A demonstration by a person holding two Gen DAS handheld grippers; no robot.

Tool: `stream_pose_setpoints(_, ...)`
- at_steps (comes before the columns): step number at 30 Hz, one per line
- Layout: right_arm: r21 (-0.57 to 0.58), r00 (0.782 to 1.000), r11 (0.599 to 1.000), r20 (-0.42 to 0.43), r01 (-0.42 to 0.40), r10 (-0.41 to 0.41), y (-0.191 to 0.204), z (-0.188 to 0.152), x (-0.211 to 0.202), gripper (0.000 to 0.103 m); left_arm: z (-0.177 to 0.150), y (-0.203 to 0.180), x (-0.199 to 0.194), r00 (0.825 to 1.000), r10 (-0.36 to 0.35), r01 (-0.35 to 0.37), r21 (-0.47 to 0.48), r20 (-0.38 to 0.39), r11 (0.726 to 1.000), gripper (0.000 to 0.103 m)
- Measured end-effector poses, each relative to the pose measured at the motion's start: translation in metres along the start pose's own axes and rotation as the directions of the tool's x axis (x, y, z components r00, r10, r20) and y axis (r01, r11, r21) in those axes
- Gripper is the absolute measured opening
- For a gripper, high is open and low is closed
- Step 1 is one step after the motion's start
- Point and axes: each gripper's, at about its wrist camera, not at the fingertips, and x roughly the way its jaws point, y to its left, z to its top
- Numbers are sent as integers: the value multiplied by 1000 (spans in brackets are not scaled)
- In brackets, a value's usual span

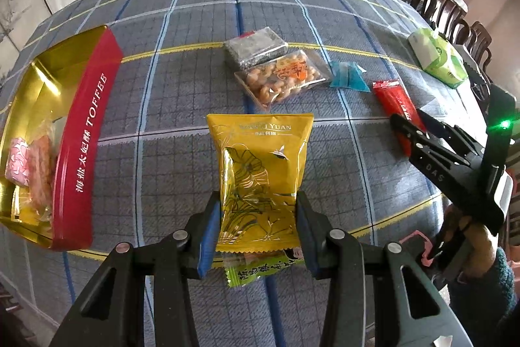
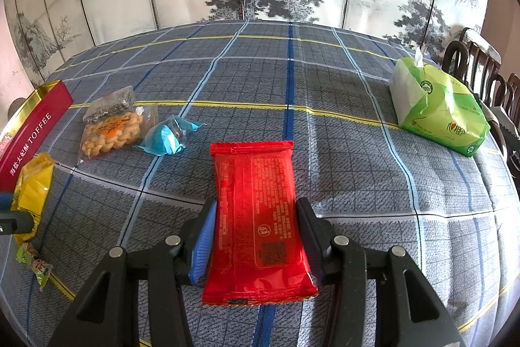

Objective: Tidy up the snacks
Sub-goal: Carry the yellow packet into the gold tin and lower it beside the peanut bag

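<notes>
Left claw [image 1: 258, 230]: the yellow packet [image 1: 260, 181] was seen clamped between the two pads at its lower half, the pads pressed against its side edges. The packet appeared lifted off the tabletop [image 1: 325, 21], since a small green candy wrapper [image 1: 260, 269] lay partly beneath its lower edge. A side grip was judged suitable because the pouch is flat and soft.

Right claw [image 2: 256, 233]: the red packet [image 2: 256, 210] was seen bracketed by the pads, printed back side up. Contact looked firm on both edges, so the claw was judged closed on it; whether the packet was raised or lying on the cloth could not be told.

Left of the left claw, the open red-and-gold toffee tin [image 1: 81, 145] was noted, with a pink sweet [image 1: 18, 165] and other wrapped pieces already inside. It was judged to be the destination, which would explain the yellow packet being held beside it.

Farther ahead of both claws, a clear pack of twisted snacks [image 1: 282, 77], a dark seaweed-like pack [image 1: 256, 49] touching it behind, and a blue wrapped sweet [image 1: 347, 75] were left unsorted. At far right a green tissue pack [image 2: 438, 113] was noted, well apart and judged no part of the sorting.
</notes>
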Motion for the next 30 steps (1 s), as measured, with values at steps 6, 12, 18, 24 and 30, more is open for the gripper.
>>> stream_pose_setpoints(6,0,1000,1000,0,0,0,1,0,0,49,2,7,-13,1000,9,-9,0,25,1000,39)
stream_pose_setpoints(12,0,1000,1000,0,1,-1,0,0,0,49,4,27,-30,998,35,-34,-11,59,999,39)
stream_pose_setpoints(18,-1,1000,1000,0,1,-1,0,0,0,49,7,64,-47,993,81,-76,-60,90,995,39)
stream_pose_setpoints(24,-1,1000,1000,0,2,-2,1,0,0,49,4,108,-61,985,136,-121,-129,110,984,39)
stream_pose_setpoints(30,1,1000,1000,0,6,-6,-1,0,-1,50,-4,147,-66,979,174,-151,-200,106,968,40)
